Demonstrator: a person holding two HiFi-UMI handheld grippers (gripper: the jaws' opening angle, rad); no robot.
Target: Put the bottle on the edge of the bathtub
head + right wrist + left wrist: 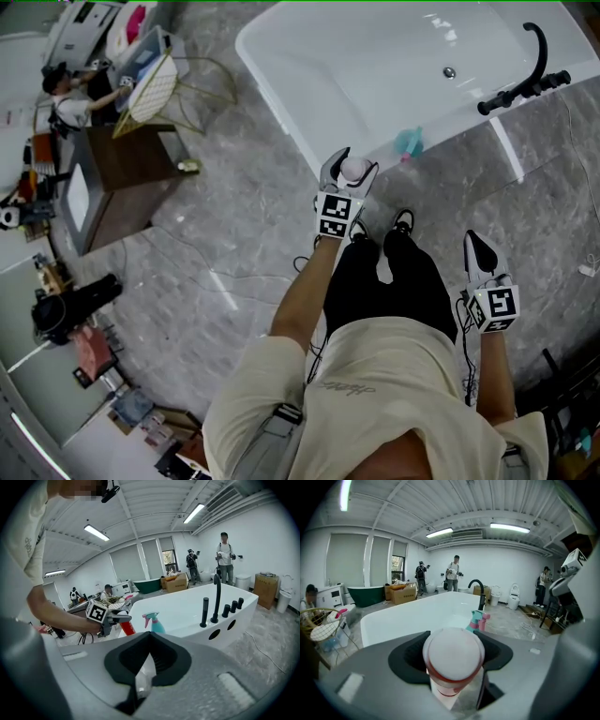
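In the head view my left gripper is shut on a red bottle with a white cap, held just short of the white bathtub's near rim. The left gripper view shows the bottle upright between the pads, filling the gap. A teal spray bottle with a pink trigger stands on the tub's rim, to the right of the held bottle. My right gripper hangs low at the person's right side, jaws shut with nothing in them. From the right gripper view I see the left gripper and the red bottle.
A black faucet with handles stands on the tub's right end. A wire basket stands beside a dark wooden table at the left, with a person next to it. Cables lie on the marble floor. People stand far across the room.
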